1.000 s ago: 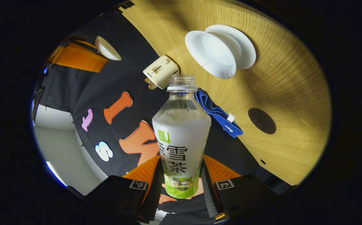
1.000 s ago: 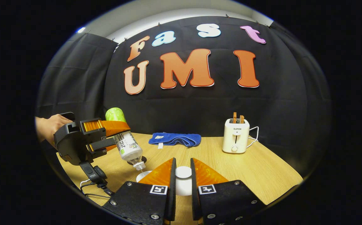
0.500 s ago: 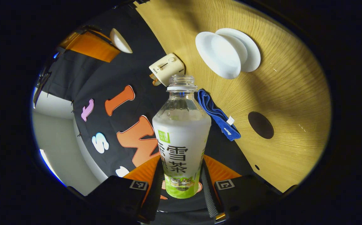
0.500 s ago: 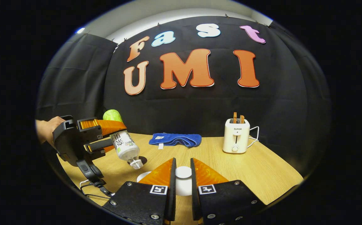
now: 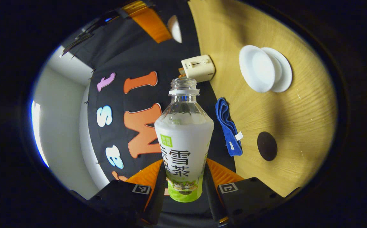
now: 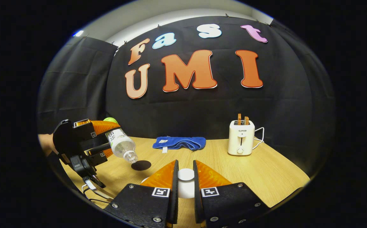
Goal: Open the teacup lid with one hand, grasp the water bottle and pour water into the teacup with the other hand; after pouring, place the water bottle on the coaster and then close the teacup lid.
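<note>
Your water bottle (image 5: 183, 142): clear neck, white wrap with black characters, green band at the base. Teacup (image 5: 259, 69) and its saucer (image 5: 283, 74) plain white, as is the lid (image 6: 186, 174) you hold. Coaster (image 5: 267, 146) dark brown, near black. Worktop (image 5: 297, 107) pale wood grain. Folded cloth (image 6: 179, 142) blue with a white tag. Toaster (image 6: 241, 141) cream.

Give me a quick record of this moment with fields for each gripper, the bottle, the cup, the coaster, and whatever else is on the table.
left gripper: shut on water bottle
water bottle: uncapped, tilted mouth-down above the table
right gripper: shut on teacup lid, held up
teacup: open, on a white saucer
coaster: dark, round, bare
other items: blue cloth, toaster
</note>
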The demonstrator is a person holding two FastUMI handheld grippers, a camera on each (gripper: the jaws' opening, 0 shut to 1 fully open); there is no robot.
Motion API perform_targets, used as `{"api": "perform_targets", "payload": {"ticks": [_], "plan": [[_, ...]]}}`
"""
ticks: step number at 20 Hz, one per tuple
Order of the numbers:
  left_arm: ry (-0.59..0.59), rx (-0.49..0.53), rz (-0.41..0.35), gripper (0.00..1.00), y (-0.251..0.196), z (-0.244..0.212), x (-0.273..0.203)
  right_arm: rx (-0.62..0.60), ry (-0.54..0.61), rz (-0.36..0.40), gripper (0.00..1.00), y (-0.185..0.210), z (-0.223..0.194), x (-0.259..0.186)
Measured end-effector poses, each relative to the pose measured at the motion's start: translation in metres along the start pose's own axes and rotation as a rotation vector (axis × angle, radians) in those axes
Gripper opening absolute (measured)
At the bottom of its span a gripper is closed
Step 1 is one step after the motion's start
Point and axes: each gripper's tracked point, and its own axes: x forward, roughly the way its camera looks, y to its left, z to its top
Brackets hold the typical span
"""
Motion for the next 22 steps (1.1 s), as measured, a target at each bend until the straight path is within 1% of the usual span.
{"api": "perform_targets", "payload": {"ticks": [1,2,6,7,8,9,10,11,12,15,16,21,22], "plan": [[-0.003,-0.069,0.020,0.60,0.005,-0.001,0.000,0.002,-0.001,0.001,0.22,0.000,0.000,0.001],[0.003,-0.131,0.042,0.63,0.009,-0.002,0.000,0.002,-0.001,0.002,0.22,0.002,0.000,0.001],[0.029,-0.386,0.119,0.63,0.023,-0.016,0.000,0.002,0.001,0.008,0.22,0.006,0.000,0.003],[0.039,-0.462,0.127,0.63,0.025,-0.022,0.002,0.002,0.001,0.008,0.22,0.006,0.000,0.003],[0.053,-0.549,0.127,0.60,0.024,-0.029,0.002,0.002,0.001,0.009,0.22,0.007,-0.001,0.003],[0.073,-0.633,0.114,0.60,0.019,-0.034,0.005,0.004,0.000,0.012,0.22,0.008,-0.001,0.004],[0.091,-0.711,0.116,0.60,0.018,-0.040,0.009,0.006,-0.001,0.016,0.22,0.010,0.000,0.004],[0.105,-0.782,0.115,0.63,0.017,-0.046,0.013,0.008,-0.003,0.021,0.22,0.011,0.000,0.005],[0.119,-0.850,0.129,0.63,0.017,-0.050,0.016,0.008,-0.004,0.024,0.22,0.013,0.000,0.004],[0.126,-0.998,0.169,0.60,0.019,-0.056,0.014,-0.008,0.004,0.026,0.22,0.014,-0.004,0.005],[0.135,-1.060,0.177,0.63,0.017,-0.059,0.016,-0.012,0.008,0.028,0.22,0.015,-0.006,0.006],[0.156,-1.420,0.119,0.63,0.007,-0.063,0.031,-0.015,0.025,0.035,0.22,0.017,-0.014,0.009],[0.164,-1.484,0.114,0.61,0.004,-0.065,0.035,-0.016,0.031,0.037,0.22,0.018,-0.016,0.011]]}}
